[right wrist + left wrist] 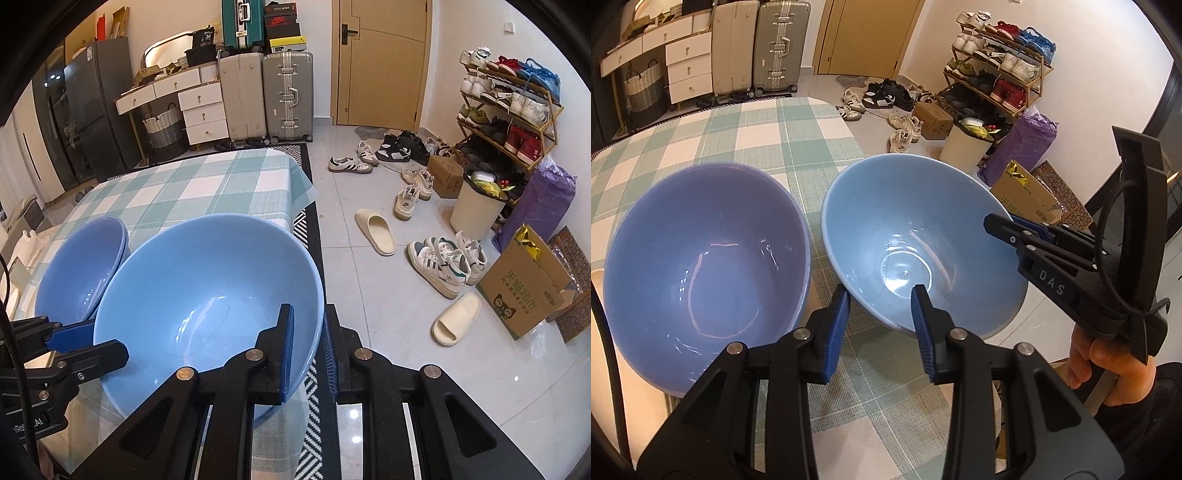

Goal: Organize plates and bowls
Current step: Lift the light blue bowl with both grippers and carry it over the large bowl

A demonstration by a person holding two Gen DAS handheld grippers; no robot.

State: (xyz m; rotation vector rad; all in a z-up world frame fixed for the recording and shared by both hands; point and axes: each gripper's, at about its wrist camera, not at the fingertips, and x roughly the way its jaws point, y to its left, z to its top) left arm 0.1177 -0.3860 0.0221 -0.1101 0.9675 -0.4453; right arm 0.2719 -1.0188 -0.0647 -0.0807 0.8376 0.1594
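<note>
Both grippers grasp one light blue bowl at the table's right edge. The left gripper clamps its near rim, the right gripper its right rim. A darker blue bowl sits just beside it.

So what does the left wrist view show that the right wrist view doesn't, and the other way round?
Only the left wrist view: the hand holding the right gripper, and the whole inside of the darker blue bowl.
Only the right wrist view: the dark fridge, cream slippers and a teal suitcase.
Both: the light blue bowl with the left gripper and the right one clamped on opposite sides of its rim, the checked tablecloth, the grey suitcases and the shoe rack.
</note>
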